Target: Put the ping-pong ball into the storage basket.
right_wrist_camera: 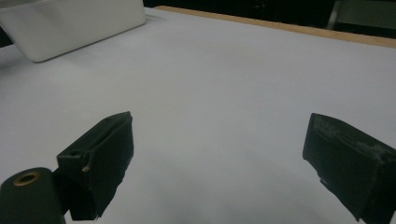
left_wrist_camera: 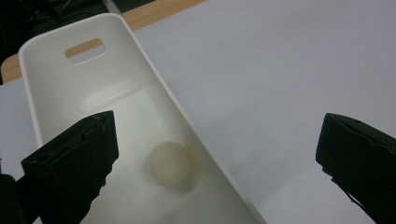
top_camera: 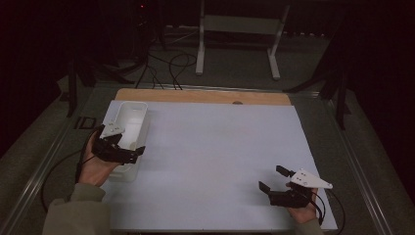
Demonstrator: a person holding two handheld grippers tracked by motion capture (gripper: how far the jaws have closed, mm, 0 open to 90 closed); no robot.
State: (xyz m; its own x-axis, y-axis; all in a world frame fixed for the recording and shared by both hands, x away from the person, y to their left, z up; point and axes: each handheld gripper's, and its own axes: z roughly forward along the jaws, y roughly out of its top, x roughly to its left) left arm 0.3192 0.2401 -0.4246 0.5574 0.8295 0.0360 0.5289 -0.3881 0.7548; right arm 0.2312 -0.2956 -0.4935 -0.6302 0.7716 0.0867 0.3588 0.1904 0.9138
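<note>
A long white bin (top_camera: pixel 137 113) stands at the left edge of the white table sheet (top_camera: pixel 210 152). In the left gripper view a pale round ball (left_wrist_camera: pixel 169 162) lies on the floor of the bin (left_wrist_camera: pixel 60 88). My left gripper (top_camera: pixel 128 143) hovers over the bin's near half, open, with nothing between its jaws (left_wrist_camera: pixel 215 154). My right gripper (top_camera: pixel 272 178) rests low over the sheet near the front right corner, open and empty (right_wrist_camera: pixel 217 154). The bin (right_wrist_camera: pixel 74 23) is far off in the right gripper view, at the top left.
A wooden strip (top_camera: pixel 205 96) runs along the table's far edge. Beyond it stand a white metal frame (top_camera: pixel 240 29) and cables on the dark floor (top_camera: pixel 166 63). Dark stands flank the table on both sides.
</note>
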